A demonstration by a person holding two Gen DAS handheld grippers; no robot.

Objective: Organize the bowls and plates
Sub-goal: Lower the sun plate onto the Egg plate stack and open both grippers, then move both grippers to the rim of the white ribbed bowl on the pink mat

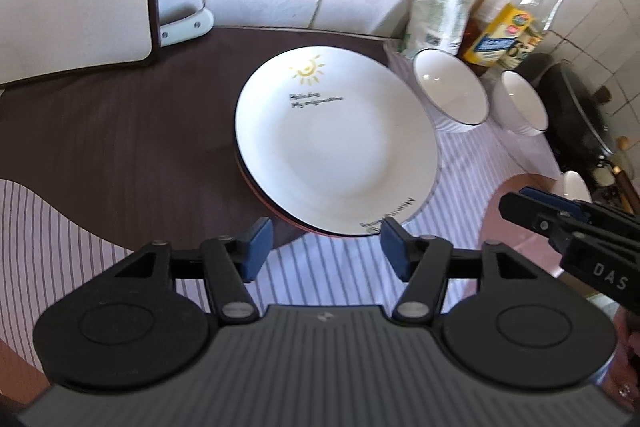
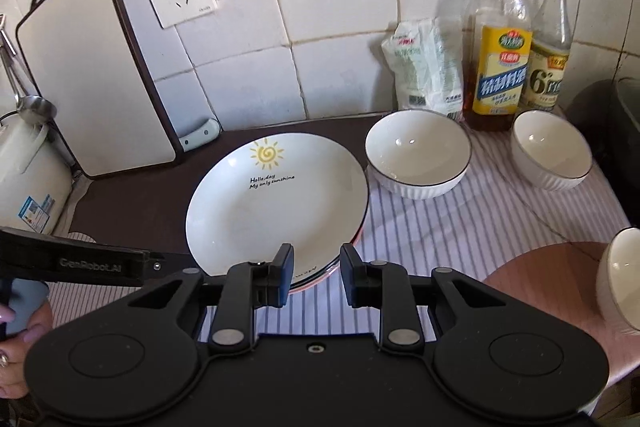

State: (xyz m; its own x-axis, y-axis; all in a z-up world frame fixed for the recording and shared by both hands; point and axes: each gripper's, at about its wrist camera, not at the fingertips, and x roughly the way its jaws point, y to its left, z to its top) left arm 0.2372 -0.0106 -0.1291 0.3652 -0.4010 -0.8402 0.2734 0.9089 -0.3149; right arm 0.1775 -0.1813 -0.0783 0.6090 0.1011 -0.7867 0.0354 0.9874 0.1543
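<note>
A white plate with a yellow sun print lies on top of a stack of red-rimmed plates, half on a dark mat. My left gripper hovers open just short of the stack's near rim, nothing between its blue pads. My right gripper stands open with a narrow gap above that same rim, holding nothing; in the left wrist view this right gripper sits right of the stack. Two white ribbed bowls stand upright behind, and a third bowl is at the right edge.
A cutting board leans on the tiled wall at the left beside a white appliance. Two bottles and a bag stand at the back. A striped cloth and a pink round mat cover the counter; a dark pot sits far right.
</note>
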